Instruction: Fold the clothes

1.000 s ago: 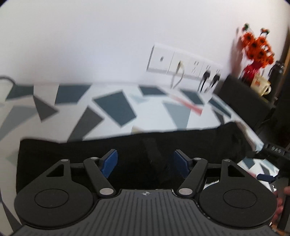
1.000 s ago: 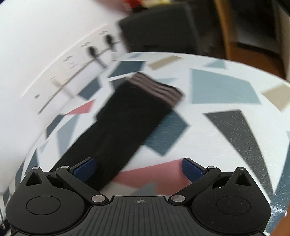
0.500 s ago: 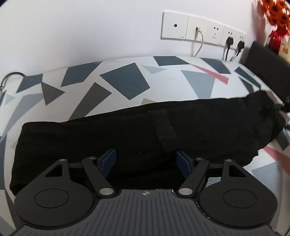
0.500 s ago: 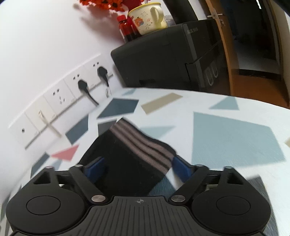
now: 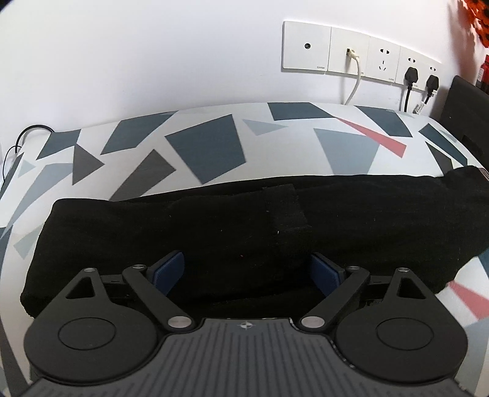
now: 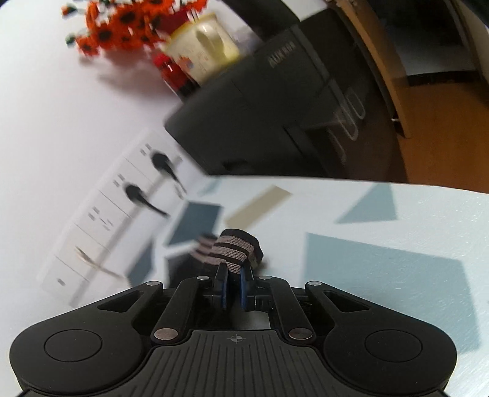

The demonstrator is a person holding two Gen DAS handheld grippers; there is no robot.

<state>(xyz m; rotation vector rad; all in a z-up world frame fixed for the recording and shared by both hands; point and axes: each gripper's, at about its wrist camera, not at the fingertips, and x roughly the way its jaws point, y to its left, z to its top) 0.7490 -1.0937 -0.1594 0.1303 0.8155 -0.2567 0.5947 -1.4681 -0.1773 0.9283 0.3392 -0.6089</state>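
A long black garment point(image 5: 232, 232) lies folded lengthwise across the patterned table point(image 5: 201, 149), left to right. My left gripper point(image 5: 246, 270) is open, its blue pads astride the garment's near edge around the middle. My right gripper point(image 6: 233, 287) is shut on the garment's grey-striped cuff point(image 6: 233, 252), which bunches up above the pads and is lifted off the table point(image 6: 382, 265). The cuff end also shows at the far right of the left wrist view point(image 5: 481, 172).
A row of wall sockets point(image 5: 360, 52) with plugged cables runs behind the table. A black box point(image 6: 275, 100) stands at the table's right end, with a mug point(image 6: 207, 45) and orange flowers point(image 6: 116, 24) on top. A wooden door frame point(image 6: 382, 67) is beyond.
My right gripper has closed on the striped cuff and lifted it. My left gripper has moved closer over the garment's near edge and stays open.
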